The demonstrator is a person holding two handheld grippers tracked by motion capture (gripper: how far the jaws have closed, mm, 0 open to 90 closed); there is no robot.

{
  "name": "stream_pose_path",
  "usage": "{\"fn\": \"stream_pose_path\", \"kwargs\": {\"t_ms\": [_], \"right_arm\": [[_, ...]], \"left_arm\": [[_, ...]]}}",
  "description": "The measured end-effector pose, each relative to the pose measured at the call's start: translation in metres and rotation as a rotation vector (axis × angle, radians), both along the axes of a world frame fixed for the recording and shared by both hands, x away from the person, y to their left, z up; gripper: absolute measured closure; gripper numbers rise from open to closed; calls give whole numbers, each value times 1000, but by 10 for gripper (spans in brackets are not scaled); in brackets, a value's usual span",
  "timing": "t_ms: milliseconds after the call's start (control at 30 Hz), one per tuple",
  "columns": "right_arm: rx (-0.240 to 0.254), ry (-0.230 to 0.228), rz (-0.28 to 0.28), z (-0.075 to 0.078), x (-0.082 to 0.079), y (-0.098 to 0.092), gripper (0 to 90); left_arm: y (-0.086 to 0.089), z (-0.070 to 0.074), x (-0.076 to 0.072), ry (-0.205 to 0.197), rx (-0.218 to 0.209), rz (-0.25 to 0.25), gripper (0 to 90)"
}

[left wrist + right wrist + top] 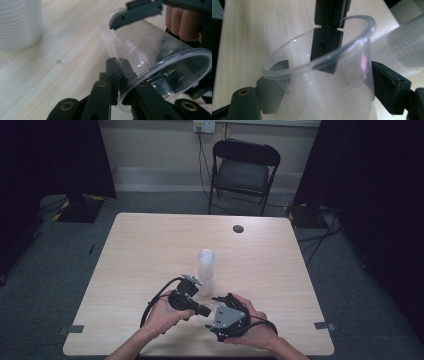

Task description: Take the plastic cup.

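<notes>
One clear plastic cup [160,62] is clamped at its rim wall by the left gripper [119,75], jaws closed on it. The right gripper [324,82] straddles the same cup's body, jaws apart. One stack of cups [205,270] stands just beyond both grippers on the table [150,250].

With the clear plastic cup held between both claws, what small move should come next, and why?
Probably the right claw should close on the clear plastic cup's body. Its jaws flank the cup wall without clearly pressing it, while the left claw is shut on the rim, one jaw inside and one outside. A second firm grip would steady the cup beside the stack of clear cups.
</notes>
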State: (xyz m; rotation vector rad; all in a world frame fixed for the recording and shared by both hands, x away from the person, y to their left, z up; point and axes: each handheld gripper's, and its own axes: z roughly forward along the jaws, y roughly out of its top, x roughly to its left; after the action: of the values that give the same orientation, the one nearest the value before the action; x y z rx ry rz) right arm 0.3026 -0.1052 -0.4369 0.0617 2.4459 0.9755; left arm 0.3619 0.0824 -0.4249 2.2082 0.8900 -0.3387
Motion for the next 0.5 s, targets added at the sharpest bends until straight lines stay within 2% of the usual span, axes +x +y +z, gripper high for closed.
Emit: {"fn": "stream_pose_path", "kwargs": {"t_ms": [200,300,333,500], "right_arm": [[-7,-63,2,-3,-6,5,235],[7,-64,1,-3,-6,7,248],[8,-64,0,-3,-6,7,252],[32,-72,-19,-2,-6,8,276]], "left_arm": [[-4,-3,3,17,24,11,881],[-3,-4,4,18,24,29,888],[-3,-4,4,26,11,52,886],[-1,-3,5,36,-6,76,884]]}}
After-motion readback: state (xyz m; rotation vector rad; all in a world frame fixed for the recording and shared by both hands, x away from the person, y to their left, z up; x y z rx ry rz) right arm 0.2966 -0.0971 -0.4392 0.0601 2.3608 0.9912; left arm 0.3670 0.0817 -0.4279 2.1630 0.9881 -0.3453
